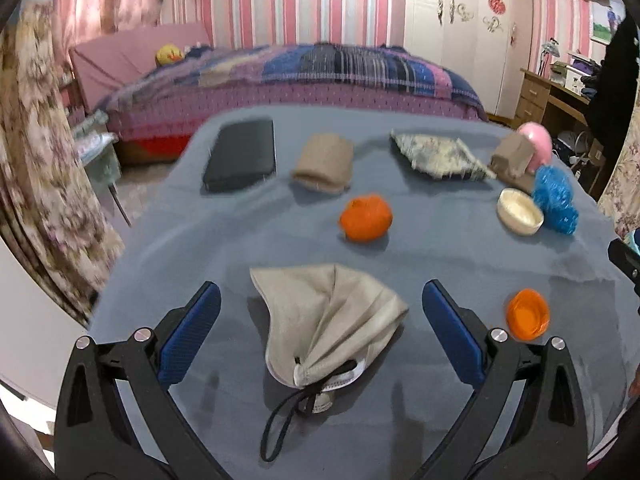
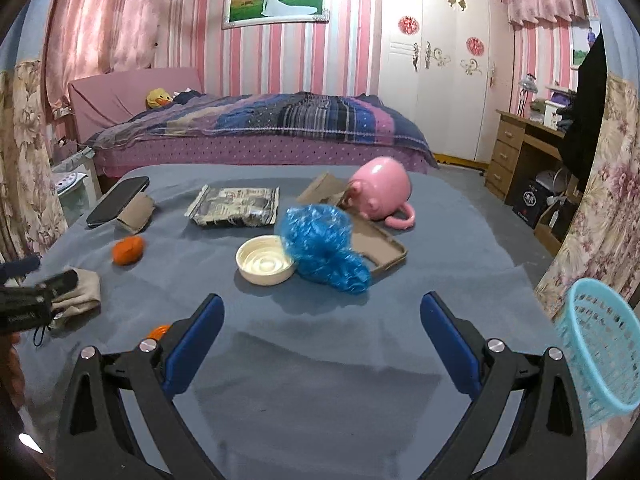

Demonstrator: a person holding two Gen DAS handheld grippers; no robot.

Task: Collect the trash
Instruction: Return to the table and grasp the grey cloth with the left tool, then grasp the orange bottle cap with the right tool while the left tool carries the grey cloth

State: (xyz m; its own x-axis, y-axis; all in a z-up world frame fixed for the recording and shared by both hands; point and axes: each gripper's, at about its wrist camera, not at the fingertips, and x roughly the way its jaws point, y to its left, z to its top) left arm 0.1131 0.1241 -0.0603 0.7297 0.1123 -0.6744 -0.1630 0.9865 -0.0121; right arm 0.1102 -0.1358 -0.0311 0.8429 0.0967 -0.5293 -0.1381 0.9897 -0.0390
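My left gripper (image 1: pixel 322 336) hangs with its blue pads spread wide either side of a crumpled beige face mask (image 1: pixel 328 328), gripping nothing. Just right of it lies an orange bottle cap (image 1: pixel 527 314). My right gripper (image 2: pixel 322 344) is likewise spread apart over bare grey-blue tablecloth (image 2: pixel 320 360), with a turquoise basket (image 2: pixel 600 352) off its right edge. Farther on I see an orange wad (image 1: pixel 365 218), a cream lid (image 2: pixel 265 260) touching a crumpled blue plastic bag (image 2: pixel 324 246), then a foil wrapper (image 2: pixel 234 206), a tipped pink mug (image 2: pixel 380 194), a brown cardboard piece (image 1: pixel 324 162) and a black phone (image 1: pixel 242 154).
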